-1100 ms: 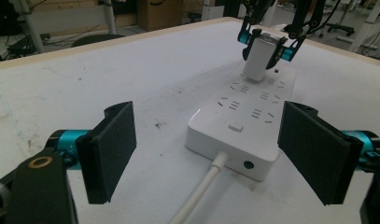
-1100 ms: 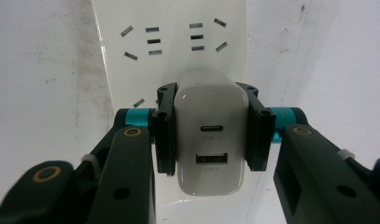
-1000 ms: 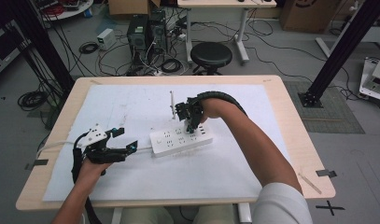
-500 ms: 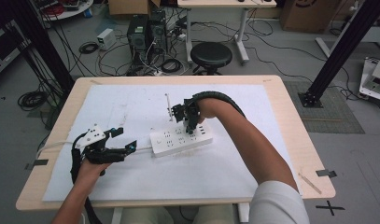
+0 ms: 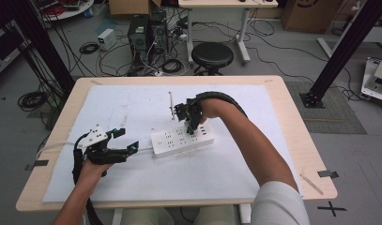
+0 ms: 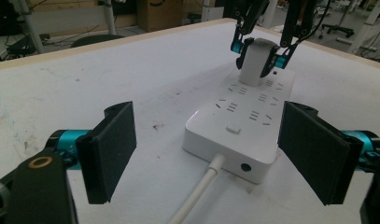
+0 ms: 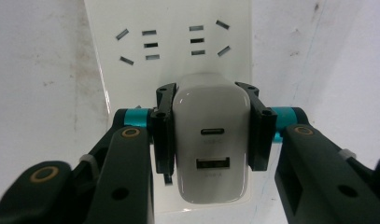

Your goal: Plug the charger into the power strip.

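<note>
A white power strip [image 5: 181,140] lies near the middle of the desk [image 5: 292,140], on a white sheet, its long axis running roughly left to right across the person's front, the cord [image 6: 197,193] leaving its left end toward the left hand-held gripper [image 5: 125,147]. The right hand-held gripper [image 7: 208,128] is clamped on a white USB charger [image 7: 211,140], one jaw on each flat side, and points straight down over the strip's right half. In the left gripper view the charger stands upright on the strip's top face at its far end, but whether its prongs are fully seated, partly in, or just touching cannot be told. The move probably turns on this vertical line: charger directly above the sockets, travel straight down or up. The left hand-held gripper rests just off the strip's cord end with its jaws wide apart, straddling the cord without touching it, well placed to steady the strip.
</note>
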Demonstrator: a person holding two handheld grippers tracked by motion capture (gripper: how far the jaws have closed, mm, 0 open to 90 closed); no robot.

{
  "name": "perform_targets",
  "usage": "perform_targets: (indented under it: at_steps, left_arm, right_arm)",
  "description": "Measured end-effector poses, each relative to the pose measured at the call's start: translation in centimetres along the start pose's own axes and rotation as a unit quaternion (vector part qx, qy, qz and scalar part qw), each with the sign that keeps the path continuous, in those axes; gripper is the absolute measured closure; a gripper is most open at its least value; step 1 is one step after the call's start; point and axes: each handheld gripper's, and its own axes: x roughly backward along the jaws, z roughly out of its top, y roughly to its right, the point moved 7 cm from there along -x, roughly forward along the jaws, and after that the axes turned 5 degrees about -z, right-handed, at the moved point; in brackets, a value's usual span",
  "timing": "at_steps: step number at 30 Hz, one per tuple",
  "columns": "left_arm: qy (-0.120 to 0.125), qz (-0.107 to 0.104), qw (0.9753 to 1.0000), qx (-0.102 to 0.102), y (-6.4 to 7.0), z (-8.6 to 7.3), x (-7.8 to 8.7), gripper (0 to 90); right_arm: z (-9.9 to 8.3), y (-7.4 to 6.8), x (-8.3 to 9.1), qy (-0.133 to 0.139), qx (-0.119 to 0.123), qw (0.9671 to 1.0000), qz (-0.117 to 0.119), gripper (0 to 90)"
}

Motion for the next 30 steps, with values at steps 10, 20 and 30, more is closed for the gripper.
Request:
perform_targets:
  at_steps: [10, 20, 30]
  left_arm:
    - [0.003, -0.001, 1.0000, 0.002, 0.0, 0.0, -0.1, 19.5]
    - [0.007, 0.001, 1.0000, 0.004, 0.2, 0.1, -0.1, 19.4]
    - [0.011, 0.005, 0.9999, 0.005, 0.3, 0.3, 0.2, 19.5]
  right_arm:
    - [-2.5, -0.6, 2.3, 0.117, -0.154, 0.9805, -0.036, 28.5]
    - [-5.1, -1.8, 4.5, 0.179, -0.254, 0.9479, -0.071, 21.2]
    - [-7.9, -3.7, 6.2, 0.210, -0.337, 0.9106, -0.114, 21.1]
